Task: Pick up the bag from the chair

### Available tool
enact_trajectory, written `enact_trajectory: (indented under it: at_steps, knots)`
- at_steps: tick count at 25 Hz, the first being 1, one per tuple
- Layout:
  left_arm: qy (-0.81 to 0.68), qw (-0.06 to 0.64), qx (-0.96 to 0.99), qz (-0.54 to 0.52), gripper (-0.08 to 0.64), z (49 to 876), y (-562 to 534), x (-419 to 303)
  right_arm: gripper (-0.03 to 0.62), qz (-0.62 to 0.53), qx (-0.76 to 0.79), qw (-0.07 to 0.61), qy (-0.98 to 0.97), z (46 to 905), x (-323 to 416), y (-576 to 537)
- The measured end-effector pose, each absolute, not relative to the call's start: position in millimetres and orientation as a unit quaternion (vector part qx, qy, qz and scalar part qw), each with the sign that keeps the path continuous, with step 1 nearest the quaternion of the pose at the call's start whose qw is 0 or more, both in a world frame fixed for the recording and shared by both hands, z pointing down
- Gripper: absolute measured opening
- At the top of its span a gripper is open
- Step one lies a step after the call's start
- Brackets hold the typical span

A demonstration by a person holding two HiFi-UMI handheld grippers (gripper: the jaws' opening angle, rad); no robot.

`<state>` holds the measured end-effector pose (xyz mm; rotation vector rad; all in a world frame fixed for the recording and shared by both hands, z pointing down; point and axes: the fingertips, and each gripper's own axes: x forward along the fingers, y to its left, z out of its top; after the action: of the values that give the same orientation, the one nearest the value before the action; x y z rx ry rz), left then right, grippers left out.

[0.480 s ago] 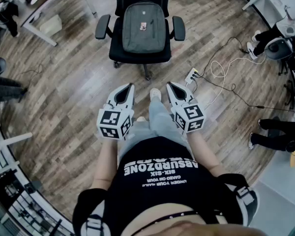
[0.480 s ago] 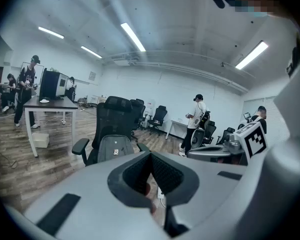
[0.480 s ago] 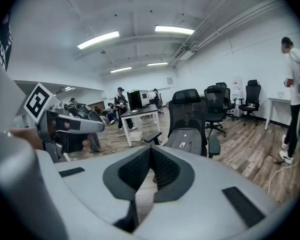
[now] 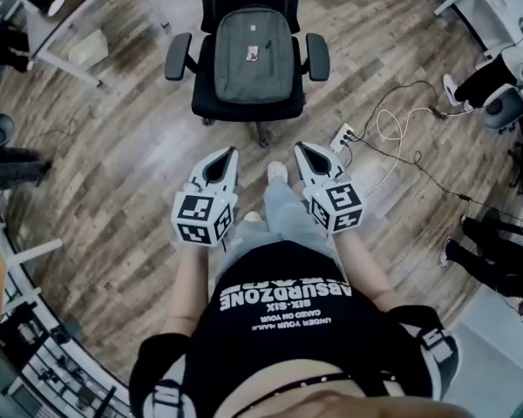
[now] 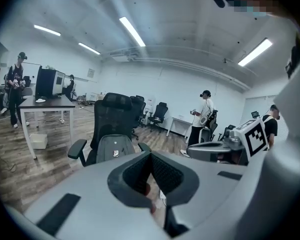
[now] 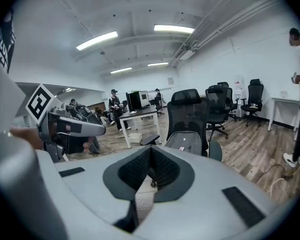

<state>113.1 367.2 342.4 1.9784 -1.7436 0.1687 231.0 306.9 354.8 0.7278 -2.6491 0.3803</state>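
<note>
1. Grey bag (image 4: 254, 55) leans on the chair (image 4: 244, 110) backrest, filling the seat, well ahead of me.
2. Jaws fully closed, nothing held: left gripper (image 4: 231, 153), right gripper (image 4: 300, 149).
3. Risk: arriving closed would shove the bag; chair may roll off.

The head view looks steeply down. Each gripper view looks out past its jaws. All see the chair (image 4: 244, 110) well ahead.
</note>
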Motion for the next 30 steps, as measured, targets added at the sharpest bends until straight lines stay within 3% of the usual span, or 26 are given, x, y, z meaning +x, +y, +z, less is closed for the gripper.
enact_trajectory:
  at_steps: [24,30]
  knots:
    - [-0.667,0.273,0.688,0.082,0.015,360.8,239.8,93.7,0.017,0.149,0.22,0.175,-0.948,369.3,208.9,171.8]
    - [-0.705,0.252,0.657,0.091,0.015,354.7,210.2,85.9,0.017,0.128,0.217,0.173,-0.952,366.5,217.3,132.8]
